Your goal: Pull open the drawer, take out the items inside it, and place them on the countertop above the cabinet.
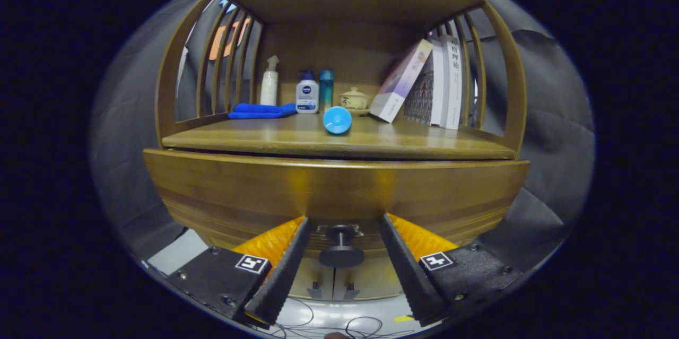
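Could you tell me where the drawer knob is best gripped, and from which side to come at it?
Grip the drawer knob by its round head, coming straight at the drawer front. It sticks out on a thin stem, already between the open gripper fingers, so closing on it should probably let it be pulled.

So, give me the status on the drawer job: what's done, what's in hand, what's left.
Done: nothing certain; the curved wooden drawer front sits out past the countertop edge, whether pulled I can't tell. In hand: the gripper is open, its fingers either side of the round black drawer knob, not pressing it. Left: grip the knob, pull, lift out what's inside, and place it on the wooden countertop near the blue round-ended object.
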`<state>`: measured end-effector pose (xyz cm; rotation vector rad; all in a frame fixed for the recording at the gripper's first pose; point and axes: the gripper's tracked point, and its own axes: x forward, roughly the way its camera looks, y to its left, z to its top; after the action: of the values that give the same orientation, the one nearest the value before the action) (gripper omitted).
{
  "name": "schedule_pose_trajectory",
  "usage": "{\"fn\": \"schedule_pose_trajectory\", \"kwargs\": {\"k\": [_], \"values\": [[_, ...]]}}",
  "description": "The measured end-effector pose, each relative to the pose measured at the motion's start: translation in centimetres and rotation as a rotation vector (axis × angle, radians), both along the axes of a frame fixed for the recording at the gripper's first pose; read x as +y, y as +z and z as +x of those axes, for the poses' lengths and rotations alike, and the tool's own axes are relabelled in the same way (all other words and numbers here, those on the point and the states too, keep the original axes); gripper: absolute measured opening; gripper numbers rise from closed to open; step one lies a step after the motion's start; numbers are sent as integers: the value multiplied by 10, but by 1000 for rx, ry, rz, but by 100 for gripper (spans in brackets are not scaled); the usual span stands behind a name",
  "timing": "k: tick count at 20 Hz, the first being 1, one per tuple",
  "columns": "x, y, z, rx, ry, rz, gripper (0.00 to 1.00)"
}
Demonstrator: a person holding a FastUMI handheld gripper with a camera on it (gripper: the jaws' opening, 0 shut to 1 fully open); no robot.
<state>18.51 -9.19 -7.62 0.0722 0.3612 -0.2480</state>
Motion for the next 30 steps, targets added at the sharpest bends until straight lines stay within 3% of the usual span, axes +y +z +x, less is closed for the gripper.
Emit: {"fn": "schedule_pose_trajectory", "kwargs": {"k": [5, 8, 14, 22, 27, 30], "values": [[-1, -4, 14, 19, -5, -27, 91], [15, -4, -1, 33, 58, 0, 91], [43, 55, -92, -124, 136, -25, 93], [62, 142, -217, -230, 218, -9, 92], [78, 173, -265, -260, 271, -15, 96], [70, 189, -285, -275, 233, -35, 98]]}}
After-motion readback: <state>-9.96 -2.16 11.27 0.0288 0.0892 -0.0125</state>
